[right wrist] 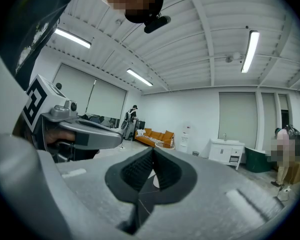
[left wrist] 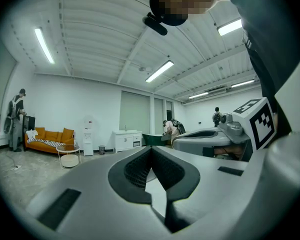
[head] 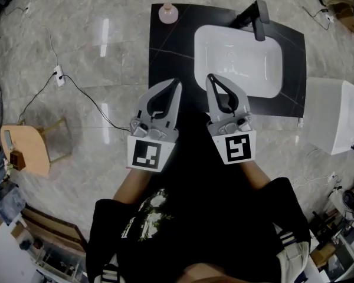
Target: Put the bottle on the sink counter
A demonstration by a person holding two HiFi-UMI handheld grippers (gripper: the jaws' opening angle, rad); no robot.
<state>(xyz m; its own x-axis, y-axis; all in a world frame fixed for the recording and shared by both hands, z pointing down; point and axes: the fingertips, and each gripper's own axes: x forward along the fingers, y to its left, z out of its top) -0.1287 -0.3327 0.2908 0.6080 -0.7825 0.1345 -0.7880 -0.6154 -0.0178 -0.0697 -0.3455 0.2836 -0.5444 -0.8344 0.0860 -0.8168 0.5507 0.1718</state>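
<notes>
**Head view:** A person stands at the black sink surface (head: pixel 171 52). The left gripper (head: pixel 177 83) and right gripper (head: pixel 210 77) are held side by side over its near edge, and both sets of fingers are closed on nothing. The pink bottle (head: pixel 168 13) stands upright at the surface's far left corner, well apart from both grippers. It sits so near the edge that a careless brush on approach could tip it onto the floor. The white basin (head: pixel 242 58) looks empty. What the bottle holds cannot be told.

**Left gripper view:** The left gripper (left wrist: pixel 151 149) points out into the room rather than at the sink. Its fingers (left wrist: pixel 135 170) meet tip to tip with nothing between them. No bottle is in view, so any reach from this aim would go in blind.

**Right gripper view:** The right gripper (right wrist: pixel 152 151) is likewise shut and empty, its fingers (right wrist: pixel 135 171) pressed together. The bottle is out of sight here too.
</notes>
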